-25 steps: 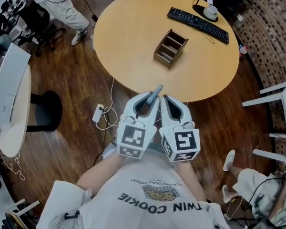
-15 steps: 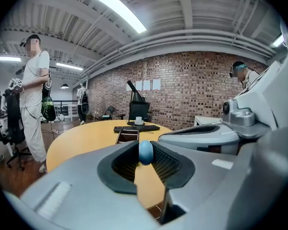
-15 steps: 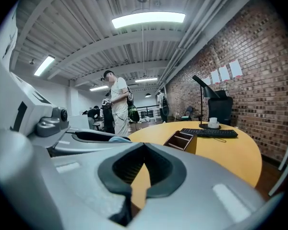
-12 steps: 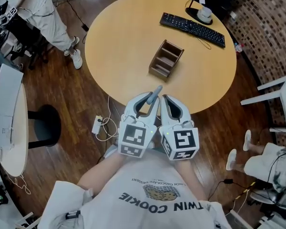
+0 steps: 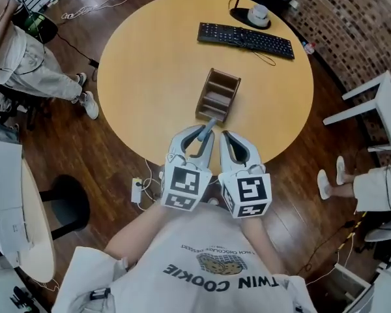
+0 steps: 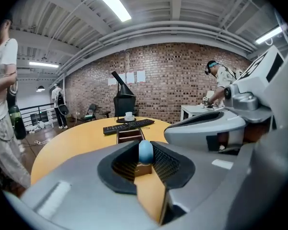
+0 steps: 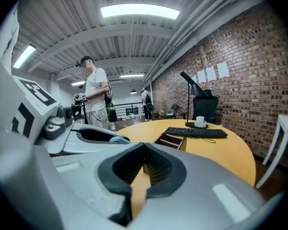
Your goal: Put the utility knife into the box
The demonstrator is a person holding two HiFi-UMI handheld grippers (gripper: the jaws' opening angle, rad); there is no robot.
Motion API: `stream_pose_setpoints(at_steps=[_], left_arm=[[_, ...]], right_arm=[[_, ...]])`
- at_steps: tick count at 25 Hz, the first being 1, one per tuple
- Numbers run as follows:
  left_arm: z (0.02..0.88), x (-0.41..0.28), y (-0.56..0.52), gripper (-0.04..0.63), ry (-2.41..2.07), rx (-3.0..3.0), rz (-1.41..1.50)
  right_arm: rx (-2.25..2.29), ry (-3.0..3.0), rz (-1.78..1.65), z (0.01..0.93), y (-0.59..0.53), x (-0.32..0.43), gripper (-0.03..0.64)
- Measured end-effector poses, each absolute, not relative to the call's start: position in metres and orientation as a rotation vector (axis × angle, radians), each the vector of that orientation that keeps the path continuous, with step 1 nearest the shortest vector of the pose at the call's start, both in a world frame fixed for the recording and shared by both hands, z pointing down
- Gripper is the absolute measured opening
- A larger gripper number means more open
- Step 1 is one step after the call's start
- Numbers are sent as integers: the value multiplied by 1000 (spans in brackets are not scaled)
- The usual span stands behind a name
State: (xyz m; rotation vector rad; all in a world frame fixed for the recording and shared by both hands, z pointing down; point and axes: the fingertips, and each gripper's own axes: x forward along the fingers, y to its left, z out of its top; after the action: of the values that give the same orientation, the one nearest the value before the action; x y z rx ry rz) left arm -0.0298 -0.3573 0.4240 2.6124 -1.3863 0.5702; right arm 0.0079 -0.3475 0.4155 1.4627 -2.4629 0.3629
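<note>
In the head view my left gripper (image 5: pixel 206 130) hovers over the near edge of the round wooden table (image 5: pixel 150 57), shut on a grey-blue utility knife (image 5: pixel 210 125) whose end sticks out past the jaws. The left gripper view shows that rounded blue end (image 6: pixel 145 151) clamped between the pads. The brown wooden box (image 5: pixel 217 95) with open compartments stands just beyond the knife; it also shows as the box (image 6: pixel 130 135) and the box (image 7: pixel 170 140). My right gripper (image 5: pixel 225 135) sits close beside the left one, shut with nothing in it.
A black keyboard (image 5: pixel 245 40) and a round monitor base with a white cup (image 5: pixel 253 13) lie at the table's far side. A white chair (image 5: pixel 378 103) stands right, a white table (image 5: pixel 13 201) left. A power strip (image 5: pixel 138 190) lies on the floor. People stand around.
The table and box have come closer to both grippers, so the knife's end now reaches over the table edge near the box. Neither grip has changed.
</note>
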Motion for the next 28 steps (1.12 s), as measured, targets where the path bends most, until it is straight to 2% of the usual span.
stream_pose_setpoints(at_steps=[19,28], left_arm=[[488,-14,-408,75,-742,3076,1387],[520,-4,-419,75,-412,3109,1655]], right_arm=[[1748,-2258,424,437,-386,17,2],[1829,-2190,456,443,-390,25,2]])
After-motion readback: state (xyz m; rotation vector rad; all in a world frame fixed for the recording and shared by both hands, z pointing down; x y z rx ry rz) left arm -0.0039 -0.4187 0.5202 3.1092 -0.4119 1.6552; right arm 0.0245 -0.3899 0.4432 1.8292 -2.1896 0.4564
